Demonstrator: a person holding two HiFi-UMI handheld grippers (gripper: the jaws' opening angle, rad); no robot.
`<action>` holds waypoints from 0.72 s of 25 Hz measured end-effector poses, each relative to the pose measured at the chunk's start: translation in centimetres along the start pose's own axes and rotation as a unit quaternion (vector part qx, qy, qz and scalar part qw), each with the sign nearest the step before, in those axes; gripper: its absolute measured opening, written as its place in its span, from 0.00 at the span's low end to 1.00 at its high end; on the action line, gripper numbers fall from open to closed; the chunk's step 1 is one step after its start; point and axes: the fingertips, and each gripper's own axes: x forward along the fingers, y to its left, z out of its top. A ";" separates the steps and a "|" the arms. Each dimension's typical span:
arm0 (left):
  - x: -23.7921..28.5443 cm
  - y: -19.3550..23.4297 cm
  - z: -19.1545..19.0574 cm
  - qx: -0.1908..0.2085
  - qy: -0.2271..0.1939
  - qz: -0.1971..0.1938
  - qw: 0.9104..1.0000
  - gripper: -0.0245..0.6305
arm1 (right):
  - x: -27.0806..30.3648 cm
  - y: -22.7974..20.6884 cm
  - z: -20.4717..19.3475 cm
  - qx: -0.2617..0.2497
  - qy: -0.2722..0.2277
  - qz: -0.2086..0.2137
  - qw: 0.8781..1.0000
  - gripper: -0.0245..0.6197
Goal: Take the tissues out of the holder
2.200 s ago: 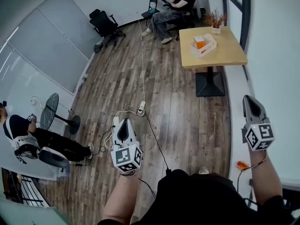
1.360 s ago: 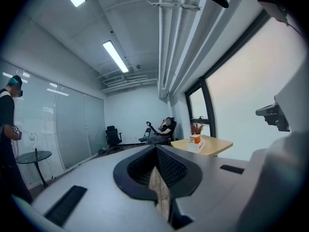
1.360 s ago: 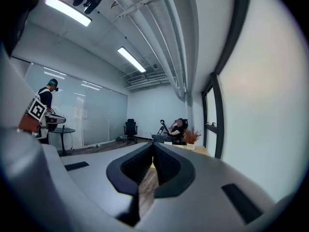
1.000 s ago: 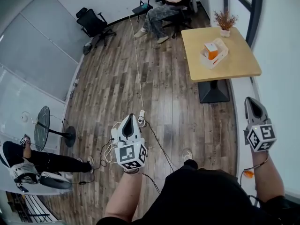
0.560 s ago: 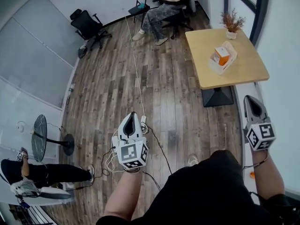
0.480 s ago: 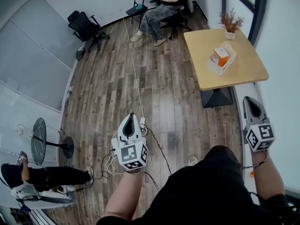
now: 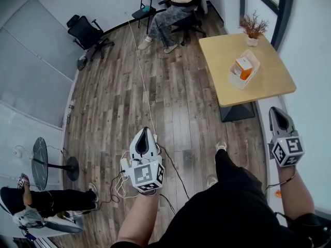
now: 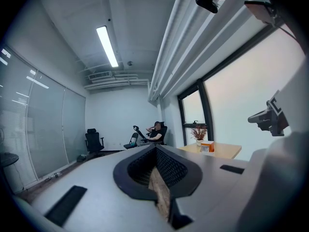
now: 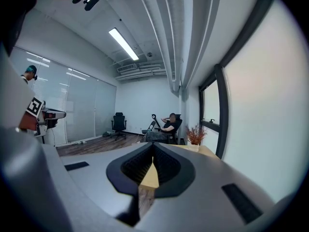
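Tissues (image 7: 243, 64) — orange pack in holder (image 7: 238, 81)

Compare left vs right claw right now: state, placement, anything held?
Left claw hangs over the plank floor mid-room; right claw sits beside the white wall. Right claw's view has the wooden table straight ahead; left claw's view has it, with the tissue holder, off to the right. Shared: both shut, empty, short of the table.
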 end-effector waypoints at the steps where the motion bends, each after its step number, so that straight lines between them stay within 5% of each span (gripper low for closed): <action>1: 0.2 0.3 -0.1 0.000 0.000 0.004 1.000 0.04 | 0.6 -0.2 0.1 -0.001 0.000 -0.001 1.000 0.05; 7: 3.7 2.2 -0.5 0.000 0.013 0.024 1.000 0.04 | 5.5 -1.3 0.4 -0.001 0.004 0.003 1.000 0.05; 18: 17.9 -0.2 1.2 0.016 0.025 -0.007 1.000 0.04 | 16.6 -6.0 -0.5 0.029 0.033 -0.005 0.999 0.05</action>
